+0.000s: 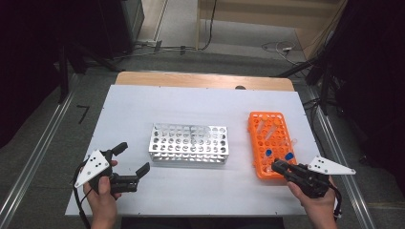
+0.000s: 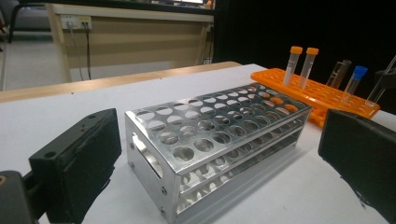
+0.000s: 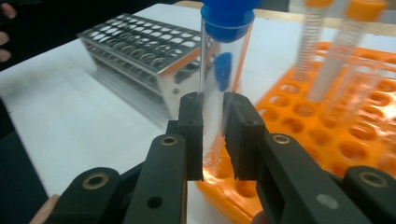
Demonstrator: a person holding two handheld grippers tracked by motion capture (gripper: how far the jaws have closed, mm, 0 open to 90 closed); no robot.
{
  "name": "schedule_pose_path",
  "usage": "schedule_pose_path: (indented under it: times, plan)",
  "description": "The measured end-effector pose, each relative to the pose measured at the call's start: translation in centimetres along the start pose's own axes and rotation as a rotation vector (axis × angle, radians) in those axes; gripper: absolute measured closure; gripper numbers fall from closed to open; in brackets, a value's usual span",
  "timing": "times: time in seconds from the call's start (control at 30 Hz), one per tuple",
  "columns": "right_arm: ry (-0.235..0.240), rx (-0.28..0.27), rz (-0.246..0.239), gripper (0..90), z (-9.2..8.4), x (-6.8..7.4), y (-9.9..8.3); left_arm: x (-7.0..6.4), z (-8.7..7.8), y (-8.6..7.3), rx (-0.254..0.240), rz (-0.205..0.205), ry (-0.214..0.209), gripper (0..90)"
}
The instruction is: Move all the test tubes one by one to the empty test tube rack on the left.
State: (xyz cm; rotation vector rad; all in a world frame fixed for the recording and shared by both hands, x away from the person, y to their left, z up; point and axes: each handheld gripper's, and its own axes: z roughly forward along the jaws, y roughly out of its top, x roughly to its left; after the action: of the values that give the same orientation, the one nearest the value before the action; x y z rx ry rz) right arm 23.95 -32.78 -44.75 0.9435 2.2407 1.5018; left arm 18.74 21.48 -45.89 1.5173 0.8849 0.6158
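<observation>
Black jaws of the right gripper [image 3: 213, 135] are clamped on a clear tube with a blue cap [image 3: 220, 70], which stands upright between the pads in the middle of the right gripper view, its rounded bottom just above the near edge of the orange rack [image 3: 327, 154]. In the high view this right gripper [image 1: 278, 165] sits at the lower right of the frame, its tips over the near end of the orange rack [image 1: 260, 143], with the person's hand behind it at the bottom edge. Two orange-capped tubes [image 3: 327, 51] stand in the rack at the upper right of the right gripper view, beyond the held tube. A silver metal rack [image 1: 188, 143] full of round holes lies in the middle of the white surface [image 1: 143, 109], well apart from the orange one. At the lower left of the high view the left gripper [image 1: 133, 160] rests low over the surface, jaws spread wide with nothing between them, pointing toward the near left corner of the silver rack [image 2: 210, 135]
</observation>
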Motion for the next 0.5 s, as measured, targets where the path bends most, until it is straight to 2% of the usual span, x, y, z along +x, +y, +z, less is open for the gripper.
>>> schedule_pose_path:
  times: [0.3,0.33,0.4,0.43,0.5]
  plan:
    - [0.066,0.028,-0.034,75.2,1.8,2.2,0.6,-1.2,0.8,0.4,0.007,0.005,-0.026,1.5]
    - [0.081,0.04,-0.044,75.2,2.5,2.8,0.8,-1.6,1.1,0.6,0.009,0.005,-0.049,1.5]
    - [0.096,0.048,-0.047,75.2,3.0,3.2,0.9,-1.8,1.3,0.7,0.01,0.008,-0.06,1.4]
    - [0.106,0.048,-0.051,75.2,3.3,3.5,0.9,-2.3,1.6,0.8,0.015,0.013,-0.087,1.3]
    - [0.124,0.057,-0.058,75.2,3.9,4.1,1.0,-2.5,1.8,0.8,0.02,0.014,-0.097,0.2]
